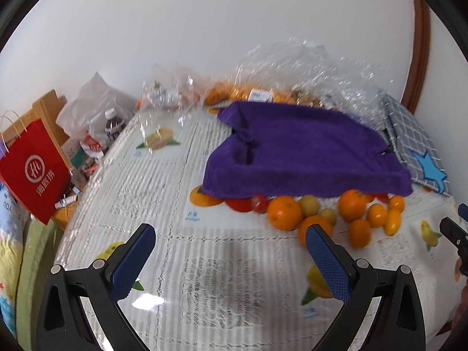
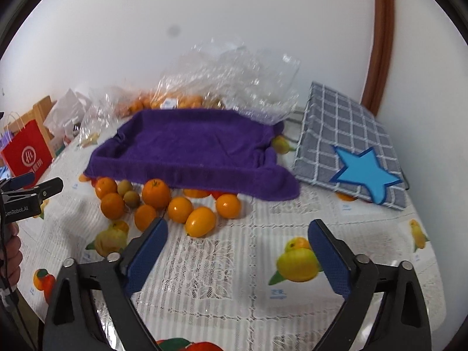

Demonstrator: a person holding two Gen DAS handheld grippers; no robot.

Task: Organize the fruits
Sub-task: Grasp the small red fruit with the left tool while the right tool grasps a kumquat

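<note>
A heap of loose fruit lies on the table in front of a purple towel-lined tray [image 1: 307, 152] [image 2: 190, 146]: round oranges [image 1: 284, 213] [image 2: 156, 193], an oval yellow-orange fruit [image 2: 200, 221], small brownish-green fruits [image 1: 308, 205] [image 2: 131, 199] and a red one [image 1: 259, 203]. My left gripper [image 1: 231, 238] is open above the tablecloth, left of the heap, its right finger overlapping an orange. My right gripper [image 2: 238, 232] is open too, just in front of the heap, nothing between its fingers. The left gripper [image 2: 32, 184] shows at the right wrist view's left edge, with a hand below it.
Clear plastic bags [image 1: 292, 67] [image 2: 228, 73] with more oranges sit behind the tray. A grey checked bag with a blue star [image 2: 351, 152] [image 1: 415, 146] lies to the right. A red paper bag [image 1: 32, 169] [image 2: 26, 152], a bottle [image 1: 112, 125] and clutter stand left. The tablecloth [image 2: 234, 263] has printed fruit pictures.
</note>
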